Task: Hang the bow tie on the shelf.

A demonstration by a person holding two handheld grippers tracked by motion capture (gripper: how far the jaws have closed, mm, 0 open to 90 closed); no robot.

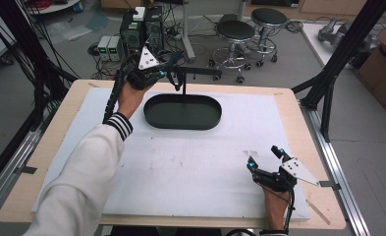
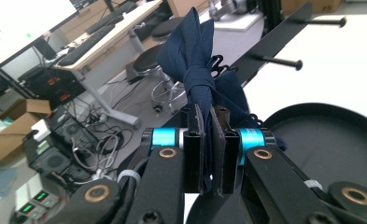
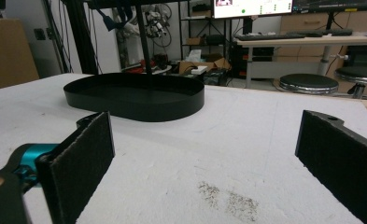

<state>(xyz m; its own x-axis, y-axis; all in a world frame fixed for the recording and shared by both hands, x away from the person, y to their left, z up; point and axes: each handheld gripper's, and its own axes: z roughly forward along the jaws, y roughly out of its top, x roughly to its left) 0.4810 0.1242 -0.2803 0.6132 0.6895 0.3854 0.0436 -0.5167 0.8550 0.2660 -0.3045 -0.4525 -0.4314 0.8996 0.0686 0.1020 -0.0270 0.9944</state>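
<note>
Navy cloth | left gripper jaws clamp it | right gripper jaws apart | no legible writing

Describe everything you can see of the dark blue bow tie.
The bow tie is dark navy fabric with a knotted centre band, its wings rising above. A small black hook clasp shows beside the knot. The left gripper pinches it below the knot, holding it up beside the black stand, above the tray's far left end.
</note>
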